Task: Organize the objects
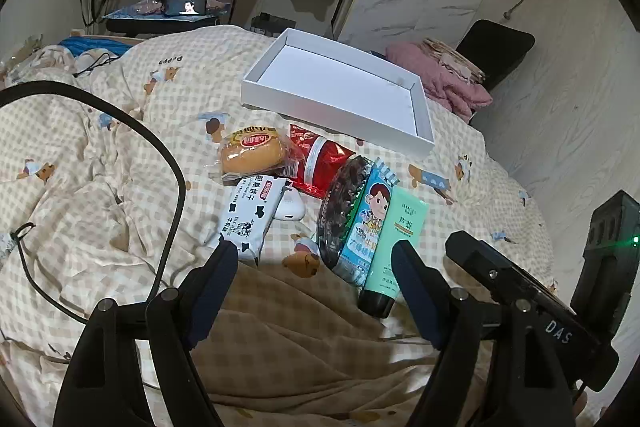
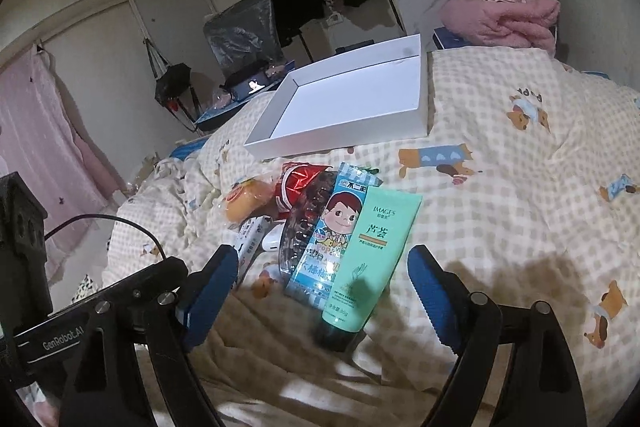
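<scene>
Green tube point(image 2: 366, 255) lies btwn open right tongs point(image 2: 322, 269).

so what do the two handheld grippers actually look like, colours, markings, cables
Both are black frames with silver pivot bolts and dark blue finger pads. The left gripper has a black cable looping beside it; the right gripper has ridged pads. In the right wrist view the left gripper's body reads "GenRobot.AI"; in the left wrist view the right gripper's body reads "DAS" and shows a green light.

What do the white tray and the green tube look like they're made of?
White tray: probably matte cardboard, given its thin, flat walls with sharp folded corners and no shine. Green tube: likely soft plastic with a satin finish, a flat crimped end and a dark cap.
</scene>
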Demonstrator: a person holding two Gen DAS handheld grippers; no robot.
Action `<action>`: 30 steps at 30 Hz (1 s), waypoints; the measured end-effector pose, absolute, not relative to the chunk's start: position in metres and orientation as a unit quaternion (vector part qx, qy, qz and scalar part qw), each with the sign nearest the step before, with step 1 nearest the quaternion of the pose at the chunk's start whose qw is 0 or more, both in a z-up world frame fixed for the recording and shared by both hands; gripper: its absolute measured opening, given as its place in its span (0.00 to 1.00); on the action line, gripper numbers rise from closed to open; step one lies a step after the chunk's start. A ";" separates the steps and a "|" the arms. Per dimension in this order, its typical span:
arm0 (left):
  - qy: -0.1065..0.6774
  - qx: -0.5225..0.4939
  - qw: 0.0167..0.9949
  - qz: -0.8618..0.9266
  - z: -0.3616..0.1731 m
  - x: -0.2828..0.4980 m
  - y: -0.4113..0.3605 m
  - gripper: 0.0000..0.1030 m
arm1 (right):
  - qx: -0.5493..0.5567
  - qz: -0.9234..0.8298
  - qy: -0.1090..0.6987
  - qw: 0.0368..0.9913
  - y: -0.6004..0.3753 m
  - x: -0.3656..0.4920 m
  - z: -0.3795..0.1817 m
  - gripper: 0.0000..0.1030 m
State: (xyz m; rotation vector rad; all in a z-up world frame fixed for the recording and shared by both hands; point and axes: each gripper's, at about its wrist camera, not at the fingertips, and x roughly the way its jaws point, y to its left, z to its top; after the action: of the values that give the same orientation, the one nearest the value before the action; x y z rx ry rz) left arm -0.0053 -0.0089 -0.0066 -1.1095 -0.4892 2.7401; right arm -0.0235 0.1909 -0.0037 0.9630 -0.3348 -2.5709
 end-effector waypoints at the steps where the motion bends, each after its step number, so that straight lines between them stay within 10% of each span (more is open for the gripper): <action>1: -0.163 -0.370 0.073 0.912 -0.007 -0.005 -0.009 0.80 | 0.343 -0.913 -0.119 0.186 0.191 -0.024 -0.004 0.85; 30: -0.167 -0.384 0.075 0.905 -0.008 -0.007 -0.008 0.80 | 0.352 -0.910 -0.121 0.182 0.193 -0.026 -0.009 0.85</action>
State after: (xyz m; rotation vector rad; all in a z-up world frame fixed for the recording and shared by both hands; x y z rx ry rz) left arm -0.0072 -0.0076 -0.0085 -1.1523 -0.5009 2.7155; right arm -0.0257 0.1926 -0.0085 0.9929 -0.3402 -2.5703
